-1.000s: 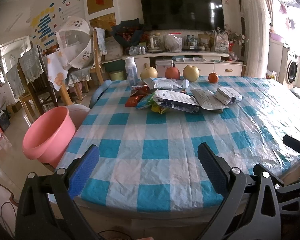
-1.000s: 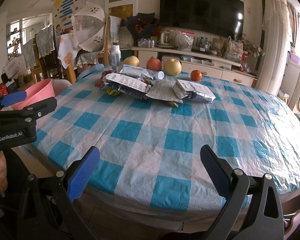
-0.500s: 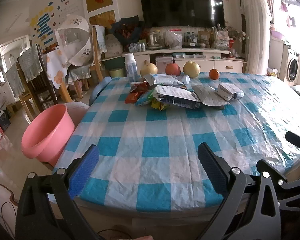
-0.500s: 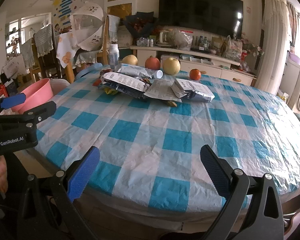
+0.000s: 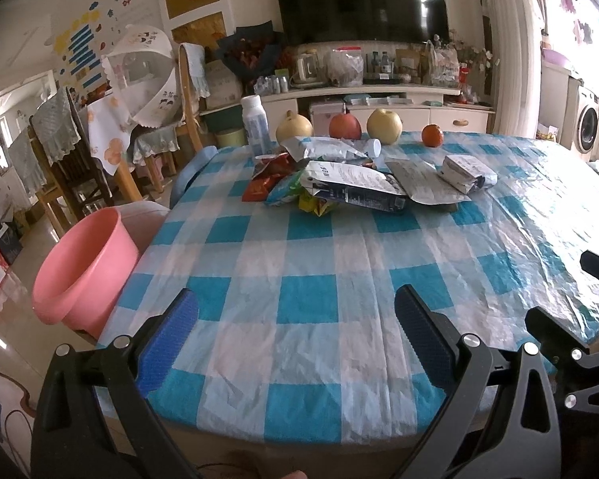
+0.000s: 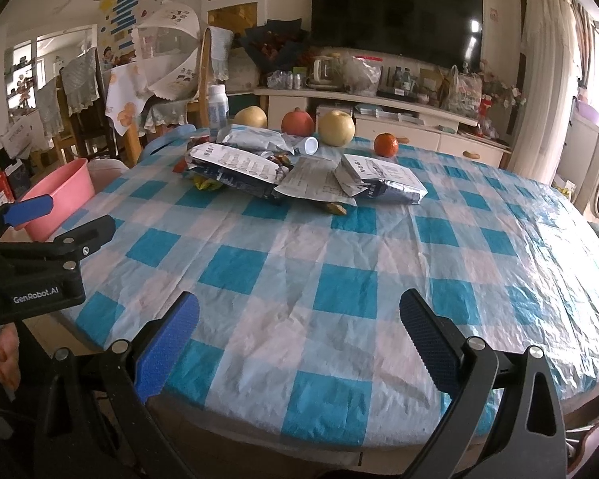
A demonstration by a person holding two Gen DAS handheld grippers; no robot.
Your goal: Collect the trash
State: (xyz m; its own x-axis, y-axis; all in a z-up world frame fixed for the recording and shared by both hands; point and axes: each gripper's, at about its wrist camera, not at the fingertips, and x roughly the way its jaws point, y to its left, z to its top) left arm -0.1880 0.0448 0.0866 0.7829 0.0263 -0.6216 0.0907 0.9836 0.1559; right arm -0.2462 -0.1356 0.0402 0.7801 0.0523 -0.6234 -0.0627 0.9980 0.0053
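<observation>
Blue-and-white checked tablecloth [image 5: 307, 263] underfoot of both claws, crinkled, bare at the near edge. Left gripper [image 5: 295, 331] and right gripper [image 6: 299, 331] both spread wide over that bare cloth, holding nothing. Off the left edge, a pink basin [image 5: 86, 275]. Farther across, a heap of snack wrappers and foil bags [image 5: 351, 187] near the far side, well apart from both claws. Just behind, a white bottle [image 5: 255, 125], two pears, a pomegranate, an orange [image 5: 432, 135]. Beyond, a cluttered TV cabinet [image 5: 379, 95] and wall television [image 5: 359, 0]; far right, a washing machine [image 5: 587, 121].
</observation>
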